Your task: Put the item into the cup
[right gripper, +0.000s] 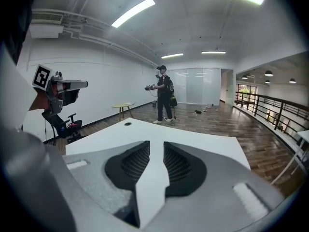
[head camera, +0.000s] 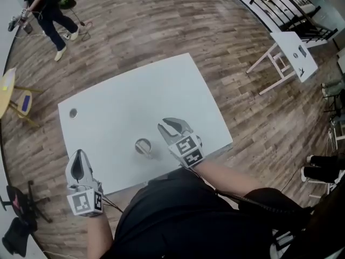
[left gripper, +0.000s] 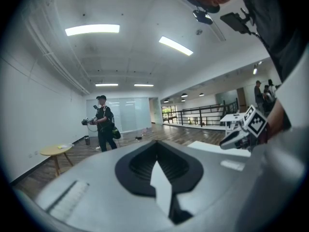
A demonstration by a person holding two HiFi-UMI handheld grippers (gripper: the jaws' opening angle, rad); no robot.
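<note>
White table [head camera: 135, 96] holds a grey cup [head camera: 143, 146] near its front edge. A small dark item [head camera: 73, 113] lies well apart, near the far left corner. The left gripper [head camera: 80, 153] has its jaws together. The right gripper [head camera: 171, 124], beside the cup, has them apart and empty.

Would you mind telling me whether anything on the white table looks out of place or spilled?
Nothing stands out. The cup stands upright on the white table, with no spill around it, and a small round grey thing lies apart near its left corner. The right tongs hold nothing.
</note>
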